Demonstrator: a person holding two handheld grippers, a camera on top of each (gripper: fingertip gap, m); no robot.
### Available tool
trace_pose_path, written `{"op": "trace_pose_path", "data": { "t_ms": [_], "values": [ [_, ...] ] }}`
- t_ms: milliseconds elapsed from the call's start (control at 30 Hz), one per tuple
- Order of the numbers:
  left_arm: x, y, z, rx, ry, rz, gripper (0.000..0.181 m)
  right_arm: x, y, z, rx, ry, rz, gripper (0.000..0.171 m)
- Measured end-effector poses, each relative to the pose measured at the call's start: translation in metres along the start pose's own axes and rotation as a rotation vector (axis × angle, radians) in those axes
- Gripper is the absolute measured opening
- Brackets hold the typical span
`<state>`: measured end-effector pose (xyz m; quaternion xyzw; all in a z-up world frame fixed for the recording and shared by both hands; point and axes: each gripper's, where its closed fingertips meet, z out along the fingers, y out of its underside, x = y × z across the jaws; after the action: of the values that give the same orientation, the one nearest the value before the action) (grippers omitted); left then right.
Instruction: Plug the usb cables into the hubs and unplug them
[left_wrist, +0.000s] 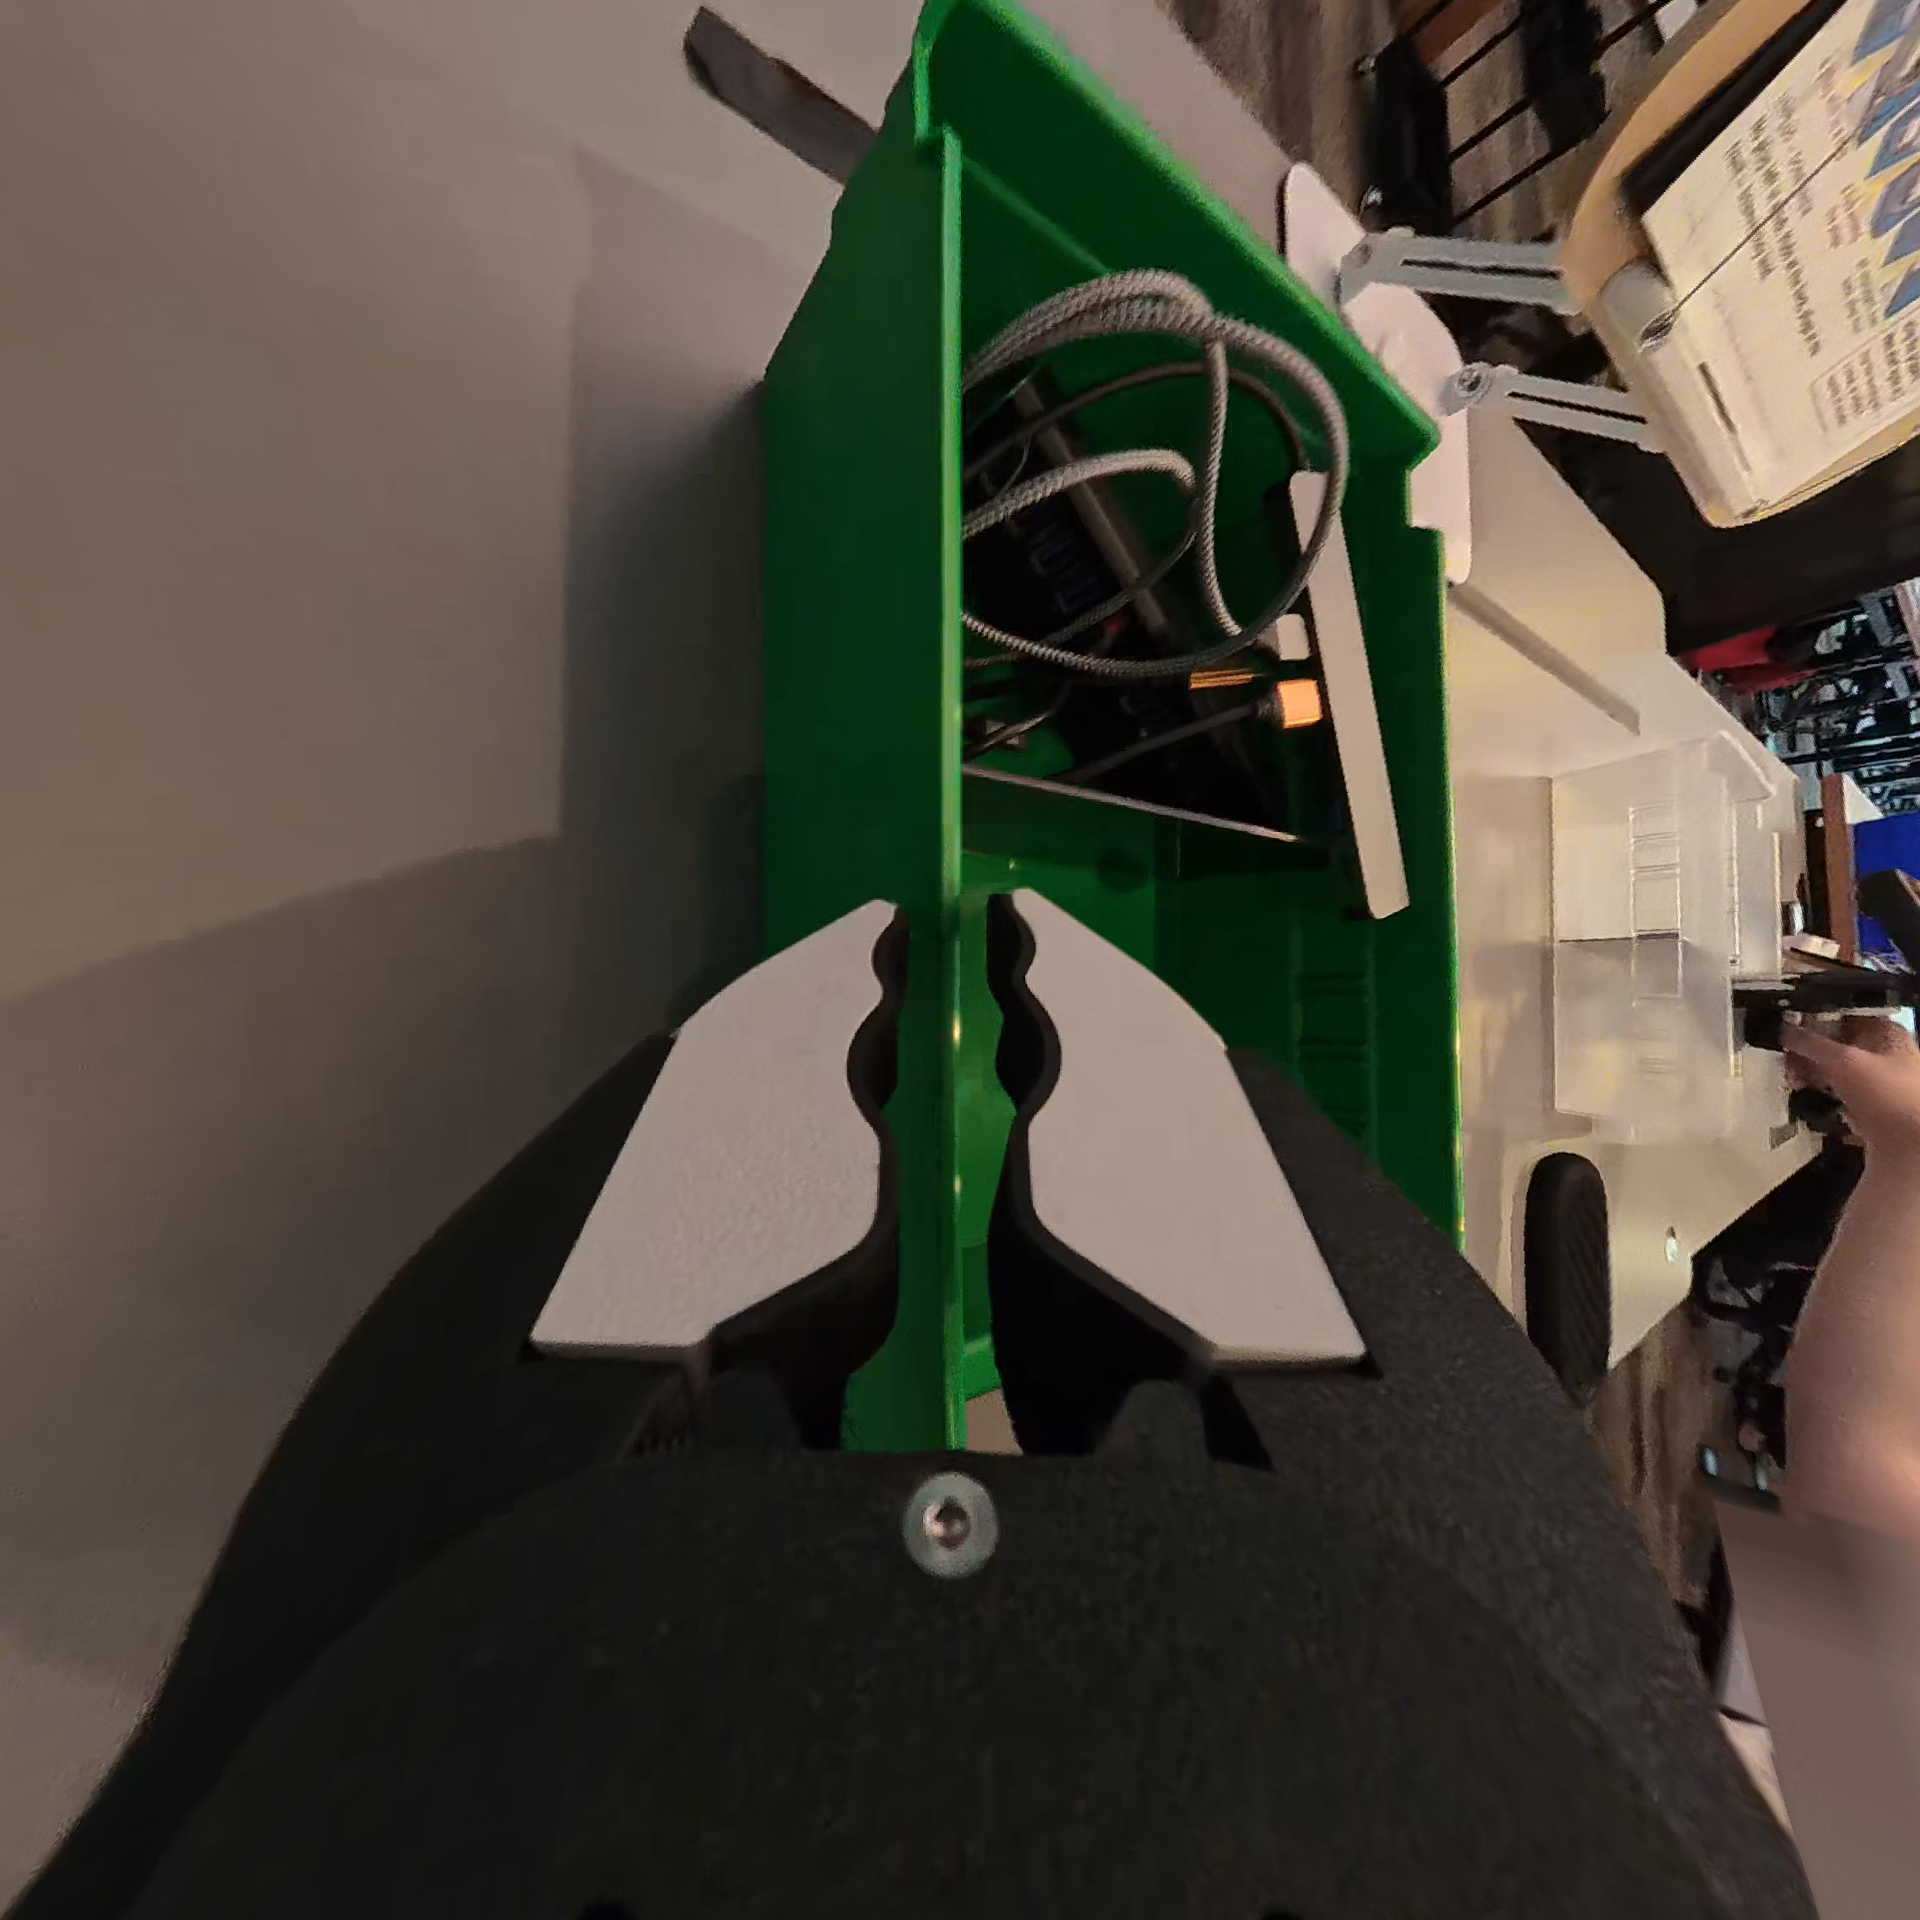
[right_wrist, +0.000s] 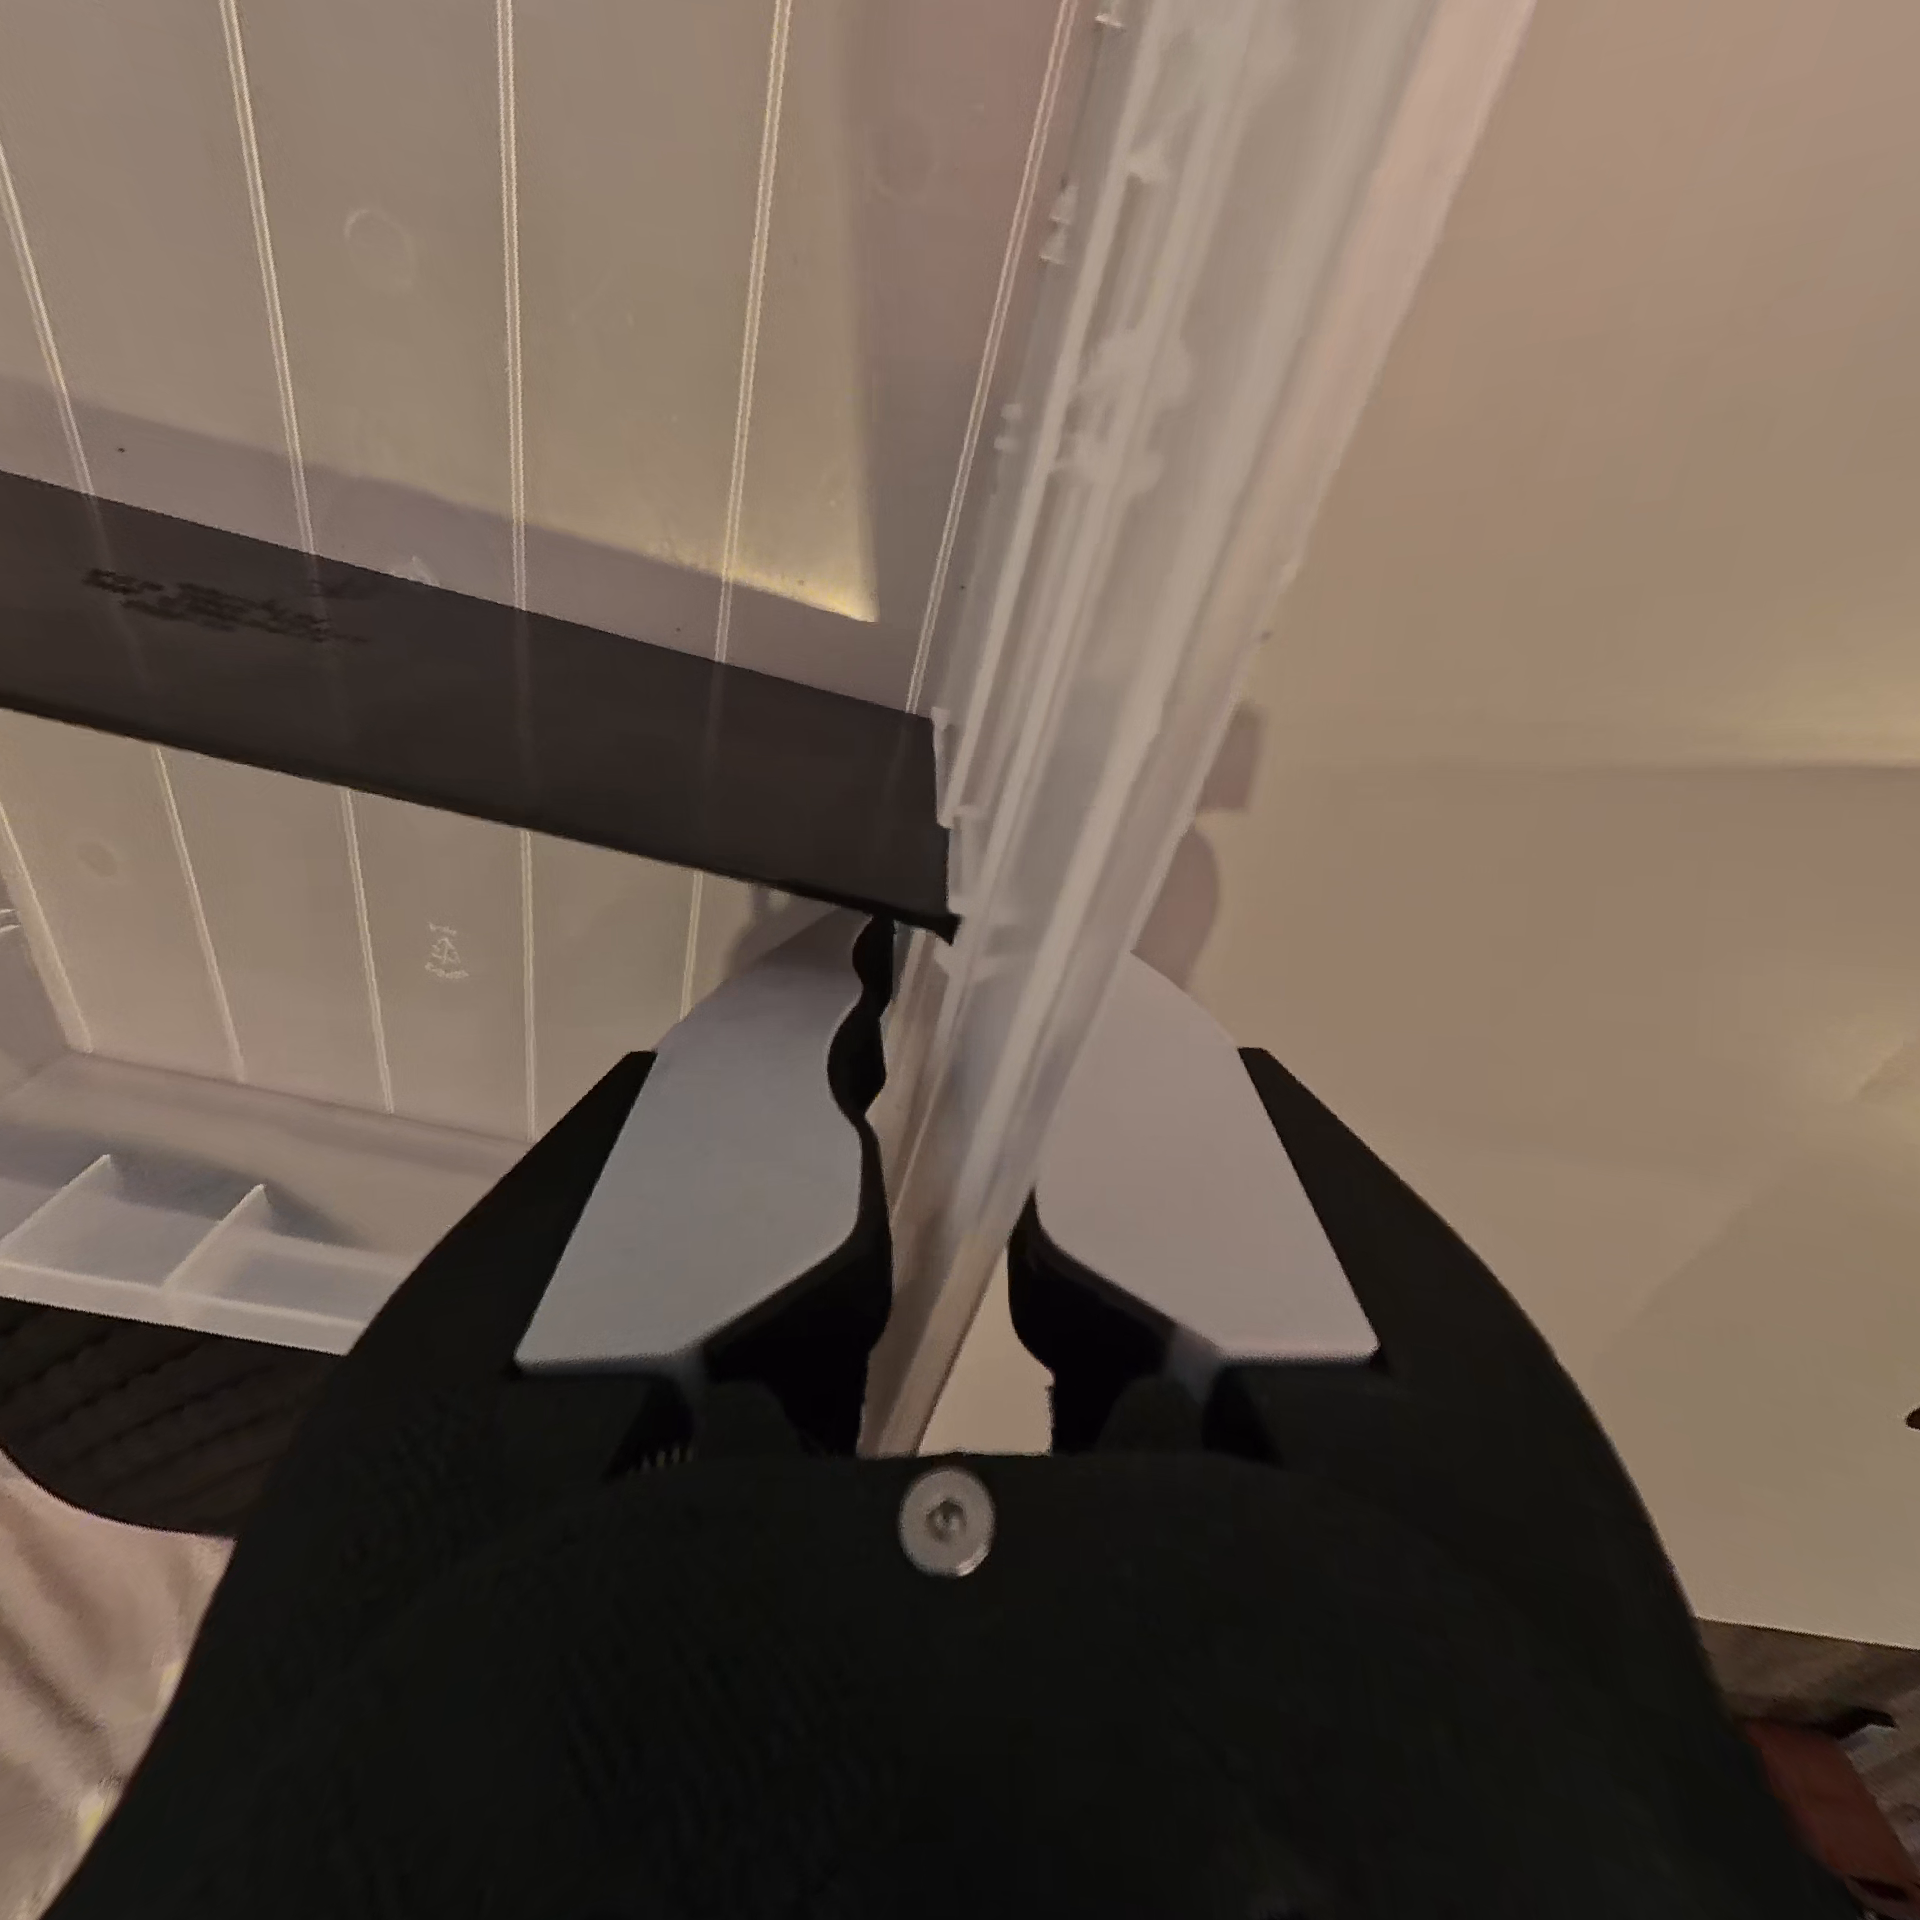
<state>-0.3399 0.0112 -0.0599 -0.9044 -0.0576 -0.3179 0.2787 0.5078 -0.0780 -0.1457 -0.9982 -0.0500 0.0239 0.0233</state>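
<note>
- Left wrist view, far left: one white tabletop (left_wrist: 312, 520) fills this side, with one dark flat strip (left_wrist: 769, 88) poking out from behind the bin at the far end.
- Centre: the left gripper (left_wrist: 948, 935) has its two fingers closed down on the near wall of one green bin (left_wrist: 862, 623), one finger outside the wall and one inside, both touching it.
- Inside the green bin, toward the far end, lies one grey braided cable (left_wrist: 1195, 353) in loose loops over one dark hub (left_wrist: 1049, 582); how many further cables lie there cannot be told. One metal usb plug (left_wrist: 1294, 701) shows just right of the hub, and one white flat bar (left_wrist: 1351, 707) leans along the bin's right wall.
- Right: one clear plastic bin (left_wrist: 1662, 935) sits on the table, well apart from the green one, with a person's hand (left_wrist: 1860, 1081) at its right edge.
- Right wrist view: the right gripper (right_wrist: 935, 966) is pinched on the rim wall of the clear plastic bin (right_wrist: 1039, 623), one finger either side. One black flat strip (right_wrist: 468, 707) lies across under the bin's ribbed floor at left.
</note>
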Motion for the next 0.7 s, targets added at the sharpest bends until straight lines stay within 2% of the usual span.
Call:
{"op": "trace_pose_path", "data": {
  "t_ms": [467,600,700],
  "values": [
    [0.004,0.015,0.0,-0.067,0.008,-0.082,0.01,0.002,-0.003,0.001,0.008,-0.015,-0.005,0.021],
    [0.01,0.003,-0.017,0.024,-0.005,-0.061,0.003,0.005,-0.003,0.001,0.007,0.02,-0.037,0.025],
    [0.029,-0.014,-0.041,0.156,0.02,0.012,0.003,0.007,-0.004,-0.002,0.026,0.088,-0.098,0.031]
  ]
}}
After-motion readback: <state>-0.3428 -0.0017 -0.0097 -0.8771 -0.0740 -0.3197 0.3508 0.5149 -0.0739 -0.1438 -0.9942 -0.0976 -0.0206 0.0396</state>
